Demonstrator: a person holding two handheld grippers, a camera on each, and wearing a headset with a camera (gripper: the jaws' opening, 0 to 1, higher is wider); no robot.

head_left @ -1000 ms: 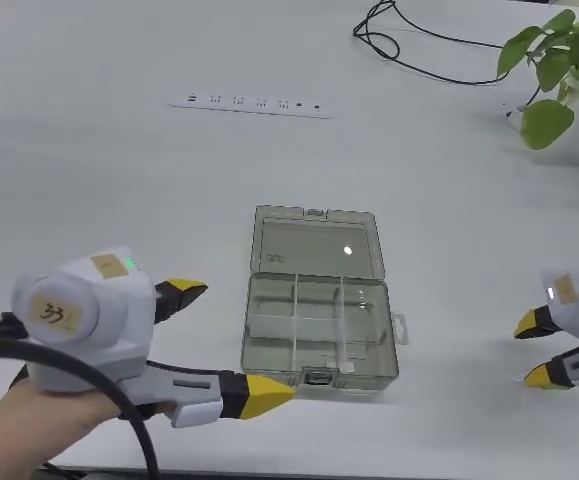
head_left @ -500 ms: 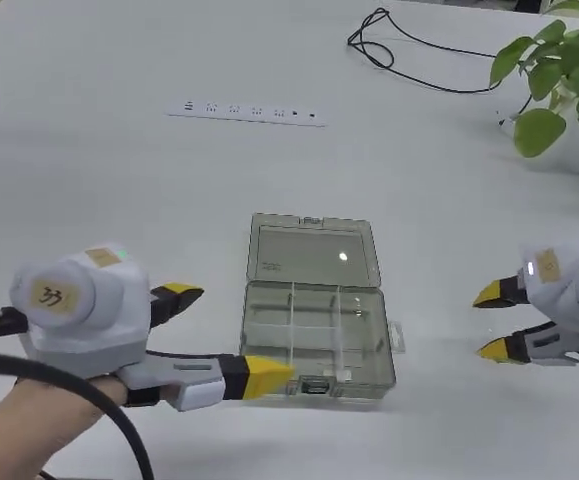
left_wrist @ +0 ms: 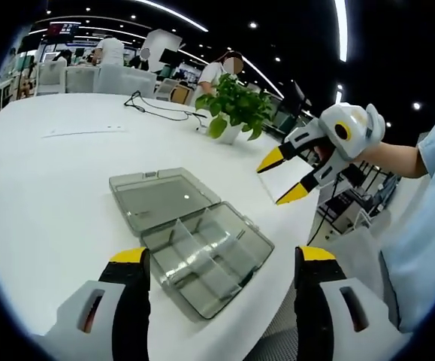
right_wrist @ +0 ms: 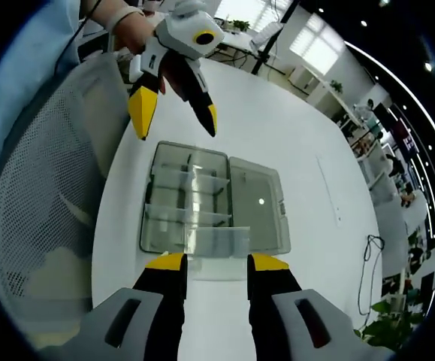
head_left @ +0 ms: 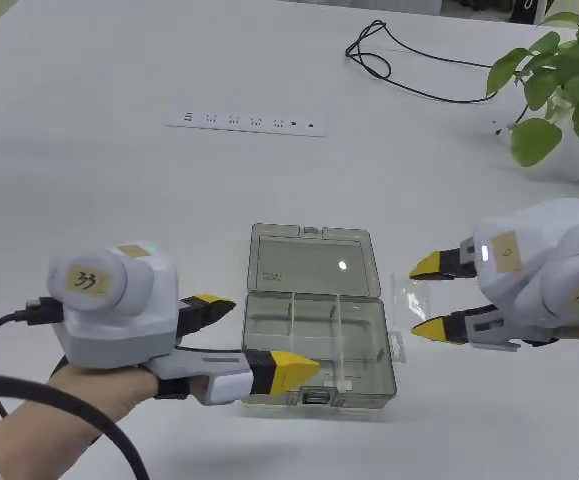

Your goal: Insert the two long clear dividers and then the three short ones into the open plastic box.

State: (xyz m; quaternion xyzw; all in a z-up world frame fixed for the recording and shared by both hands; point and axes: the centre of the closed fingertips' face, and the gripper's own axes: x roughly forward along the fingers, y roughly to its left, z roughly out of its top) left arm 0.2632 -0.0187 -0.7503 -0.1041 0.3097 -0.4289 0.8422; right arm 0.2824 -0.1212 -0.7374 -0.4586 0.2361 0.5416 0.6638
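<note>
The open clear plastic box (head_left: pixel 314 338) lies near the table's front edge with its lid (head_left: pixel 314 258) folded back flat. Clear dividers stand inside the box and split it into several compartments. My right gripper (head_left: pixel 427 297) hovers just right of the box, shut on a short clear divider (head_left: pixel 406 298) held between its yellow tips. From the right gripper view, the divider (right_wrist: pixel 219 242) hangs over the box's (right_wrist: pixel 179 203) near wall. My left gripper (head_left: pixel 259 338) is open and holds nothing, its fingers straddling the box's front left corner. The box (left_wrist: pixel 202 252) also lies ahead of my left gripper (left_wrist: pixel 222 256).
A white power strip (head_left: pixel 249 122) lies at the back of the table, a black cable (head_left: pixel 399 60) loops behind it, and a potted plant (head_left: pixel 559 80) stands at the far right. A mesh chair (right_wrist: pixel 44 188) stands by the table edge.
My right gripper has moved left from the table's right side to the box's right edge, with the divider in it. My left gripper has edged right, closer to the box's front left corner.
</note>
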